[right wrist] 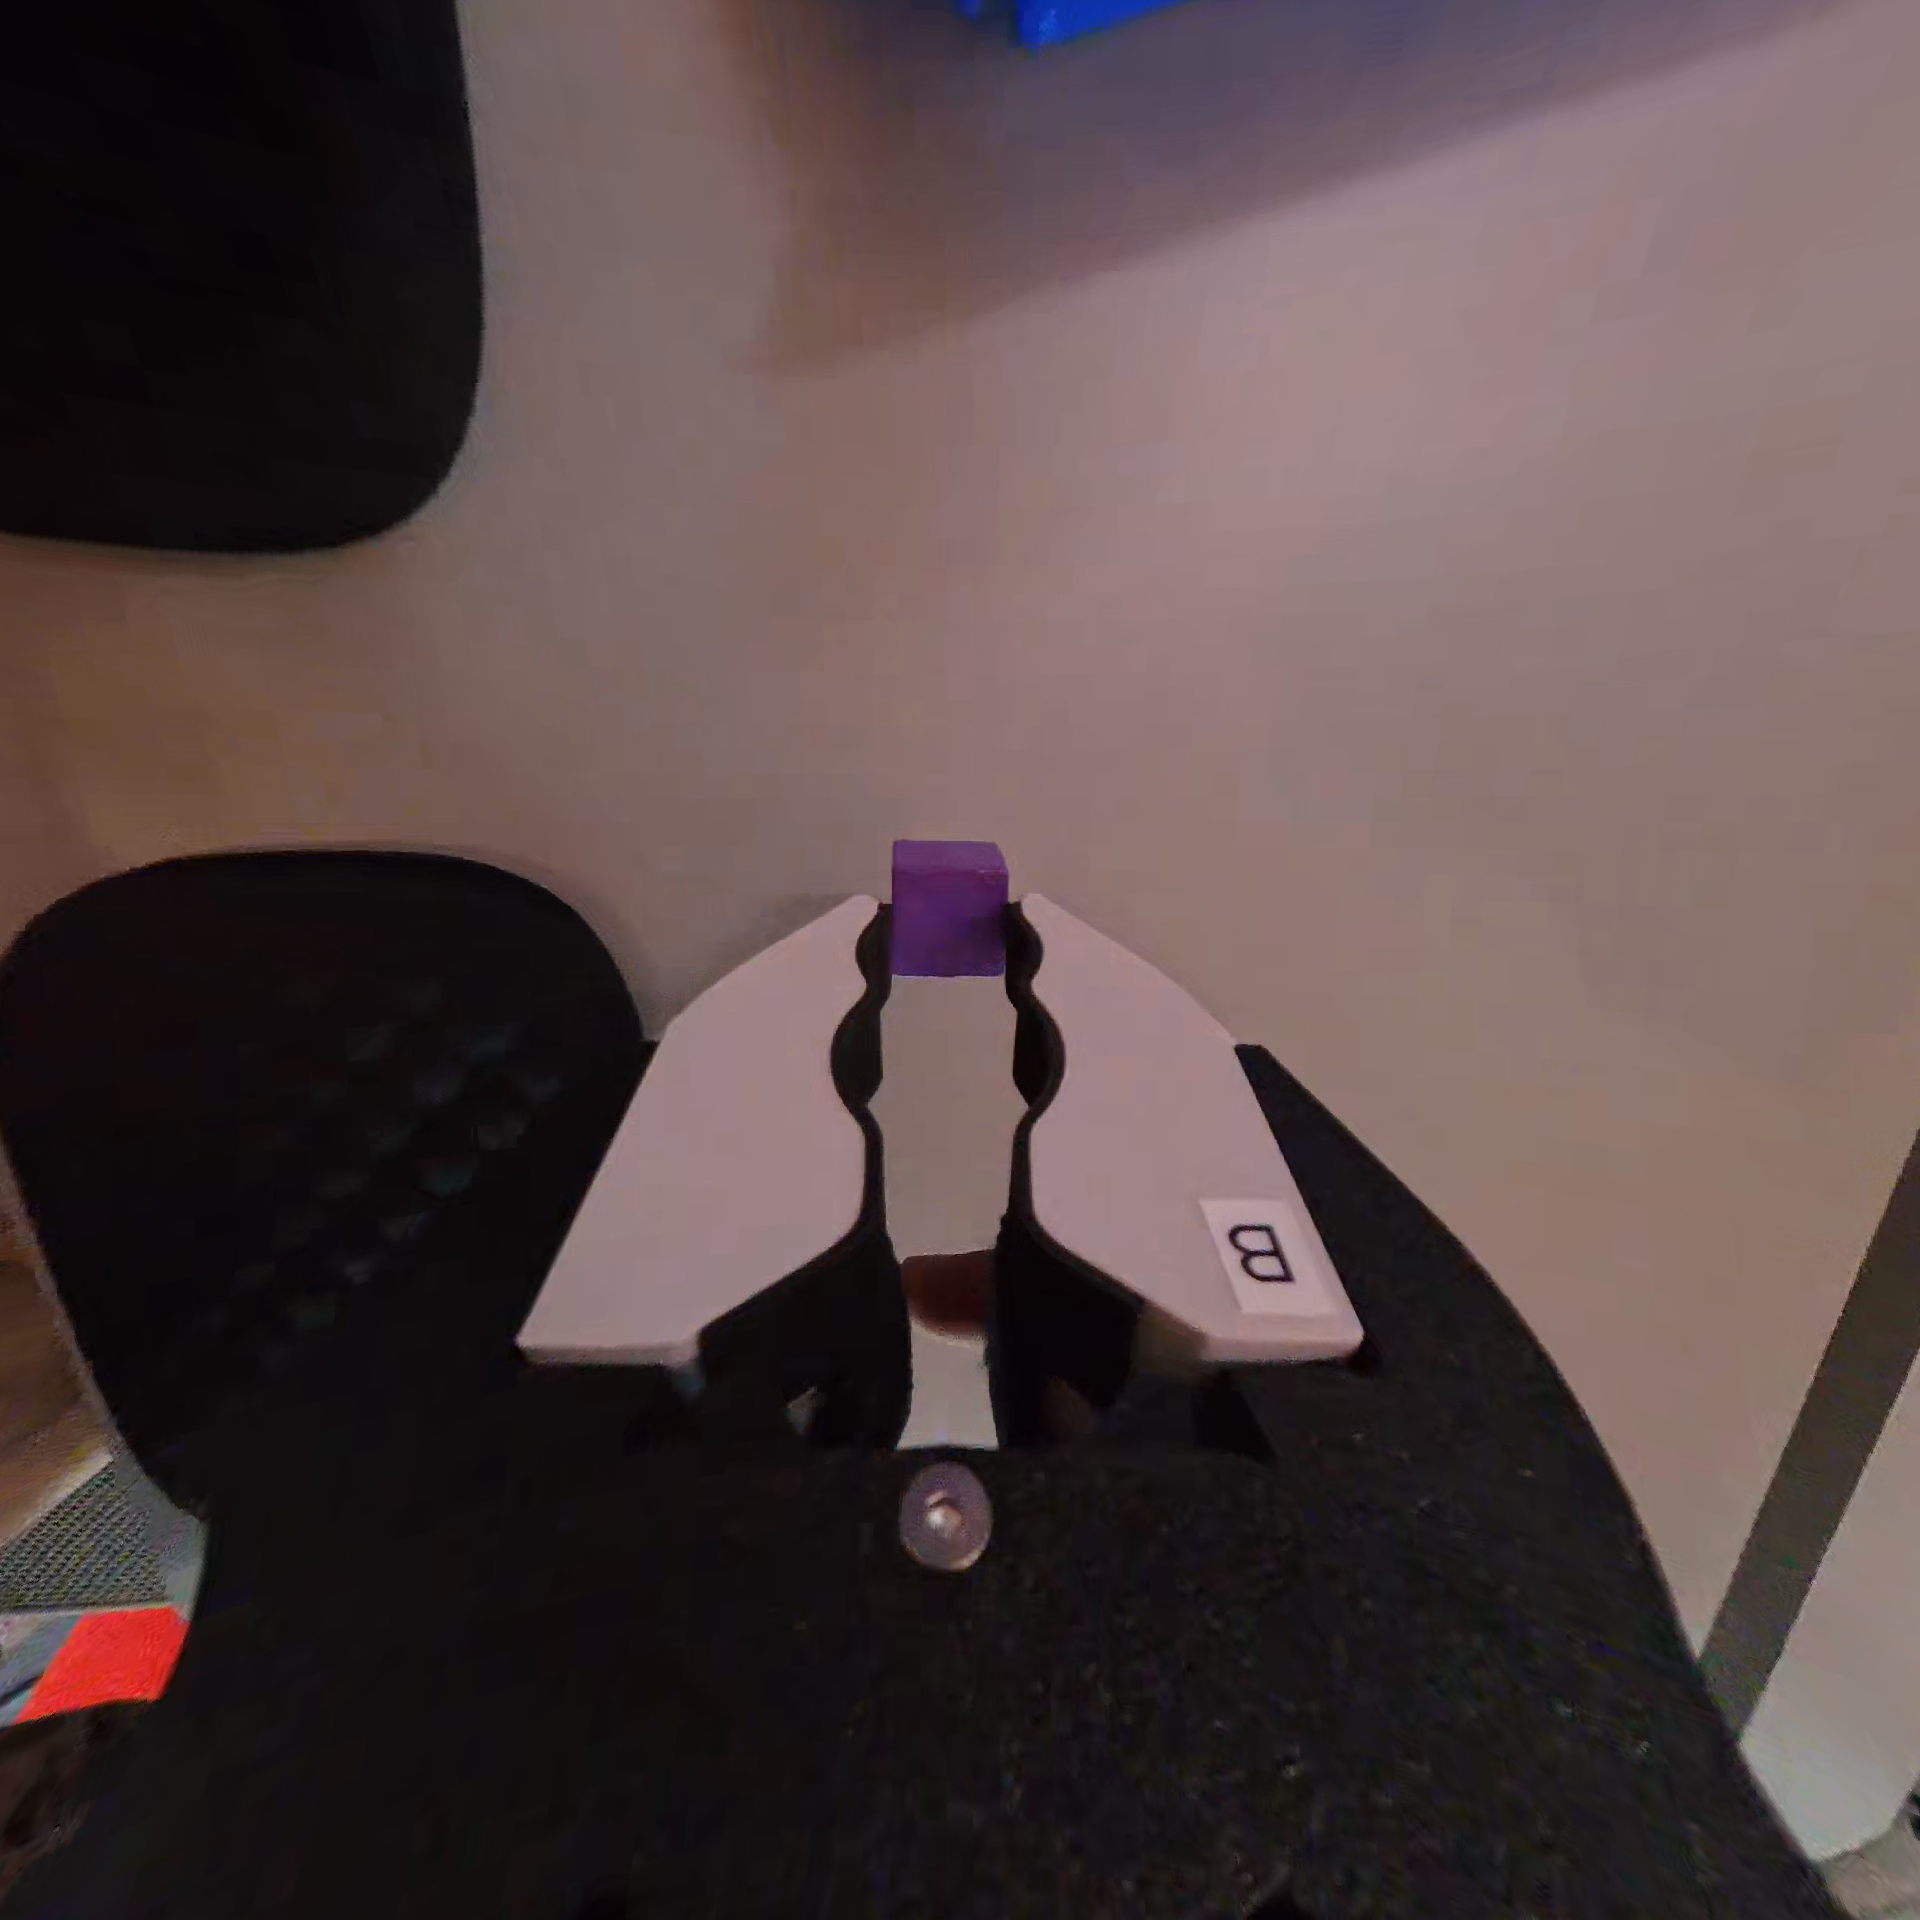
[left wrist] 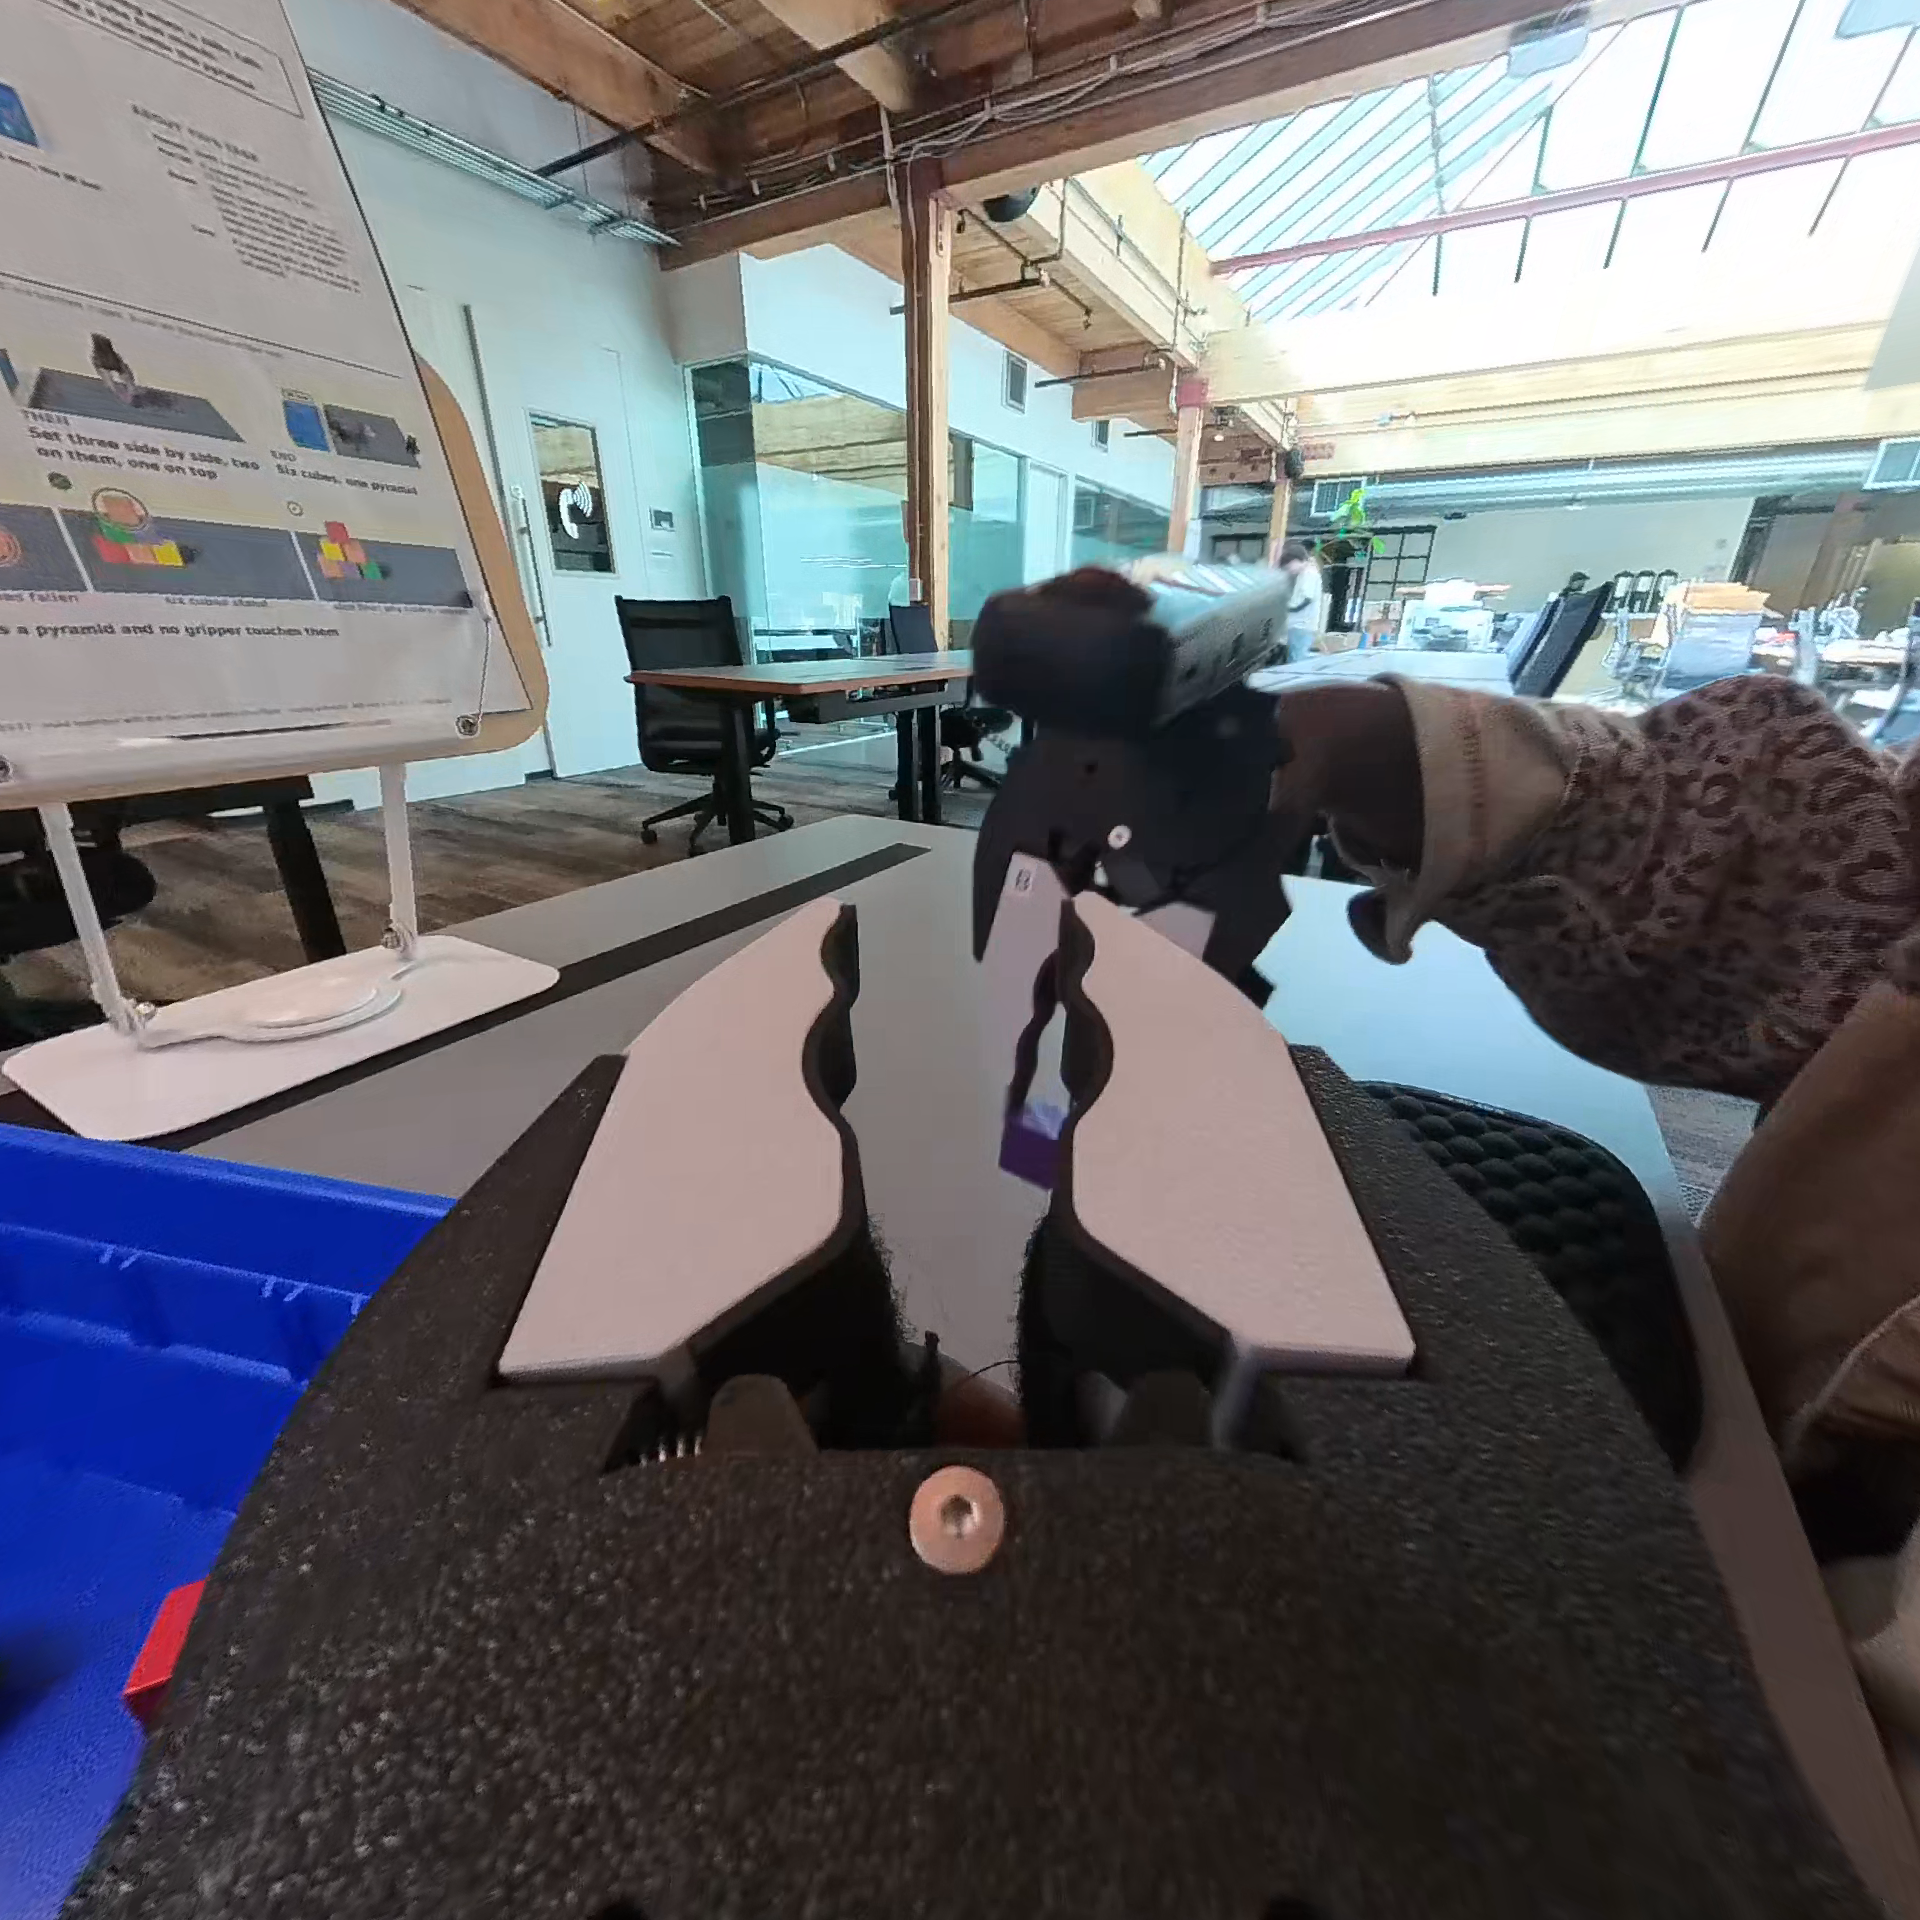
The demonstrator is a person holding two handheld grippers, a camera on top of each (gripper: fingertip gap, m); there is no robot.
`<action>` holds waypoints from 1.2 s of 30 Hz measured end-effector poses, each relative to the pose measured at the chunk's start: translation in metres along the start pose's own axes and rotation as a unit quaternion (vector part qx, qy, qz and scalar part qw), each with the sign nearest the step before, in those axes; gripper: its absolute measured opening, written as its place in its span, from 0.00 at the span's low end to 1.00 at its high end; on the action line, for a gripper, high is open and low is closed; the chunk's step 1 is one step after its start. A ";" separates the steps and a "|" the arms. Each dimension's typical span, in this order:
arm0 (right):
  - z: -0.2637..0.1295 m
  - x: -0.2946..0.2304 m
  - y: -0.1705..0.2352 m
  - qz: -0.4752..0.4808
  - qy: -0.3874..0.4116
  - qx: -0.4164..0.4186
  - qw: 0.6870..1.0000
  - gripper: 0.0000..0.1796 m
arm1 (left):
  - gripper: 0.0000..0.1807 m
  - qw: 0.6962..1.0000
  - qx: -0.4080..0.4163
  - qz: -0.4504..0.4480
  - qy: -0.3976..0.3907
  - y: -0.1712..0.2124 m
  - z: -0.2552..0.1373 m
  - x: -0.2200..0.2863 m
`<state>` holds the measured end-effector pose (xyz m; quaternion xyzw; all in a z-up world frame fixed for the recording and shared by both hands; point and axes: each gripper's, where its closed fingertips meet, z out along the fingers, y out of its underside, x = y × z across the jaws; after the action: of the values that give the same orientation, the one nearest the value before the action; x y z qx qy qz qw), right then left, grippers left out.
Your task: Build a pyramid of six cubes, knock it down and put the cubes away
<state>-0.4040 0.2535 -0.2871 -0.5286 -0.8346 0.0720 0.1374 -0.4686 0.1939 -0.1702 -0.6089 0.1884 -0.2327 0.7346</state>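
Note:
My right gripper (right wrist: 948, 902) is shut on a small purple cube (right wrist: 948, 920), pinched between its fingertips over the grey table (right wrist: 1351, 623). In the left wrist view the right gripper (left wrist: 1039, 1101) points steeply down with the blurred purple cube (left wrist: 1029, 1148) at its tips, close to the table (left wrist: 727, 935). I cannot tell if the cube touches the table. My left gripper (left wrist: 961, 920) is open and empty. It is aimed at the right gripper, with the cube showing through the gap between its fingers.
A blue bin (left wrist: 156, 1351) with a red cube (left wrist: 161, 1652) in it sits at the left. An instruction board on a white stand (left wrist: 260, 997) is at the table's far left. Black mesh chair parts (left wrist: 1538, 1174) lie beside the table. A person's patterned sleeve (left wrist: 1662, 883) reaches in from the right. About 15 centimeters separates my left fingertips from my right.

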 end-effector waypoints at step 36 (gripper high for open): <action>-0.062 0.009 -0.027 0.304 0.071 0.427 0.849 0.30 | 0.22 0.985 -0.133 -0.007 -0.110 0.020 -0.022 -0.047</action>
<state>-0.4120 0.2487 -0.2199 -0.6486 -0.5072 0.4214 0.3801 -0.5171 0.2060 -0.1945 -0.7247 0.1309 -0.1423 0.6613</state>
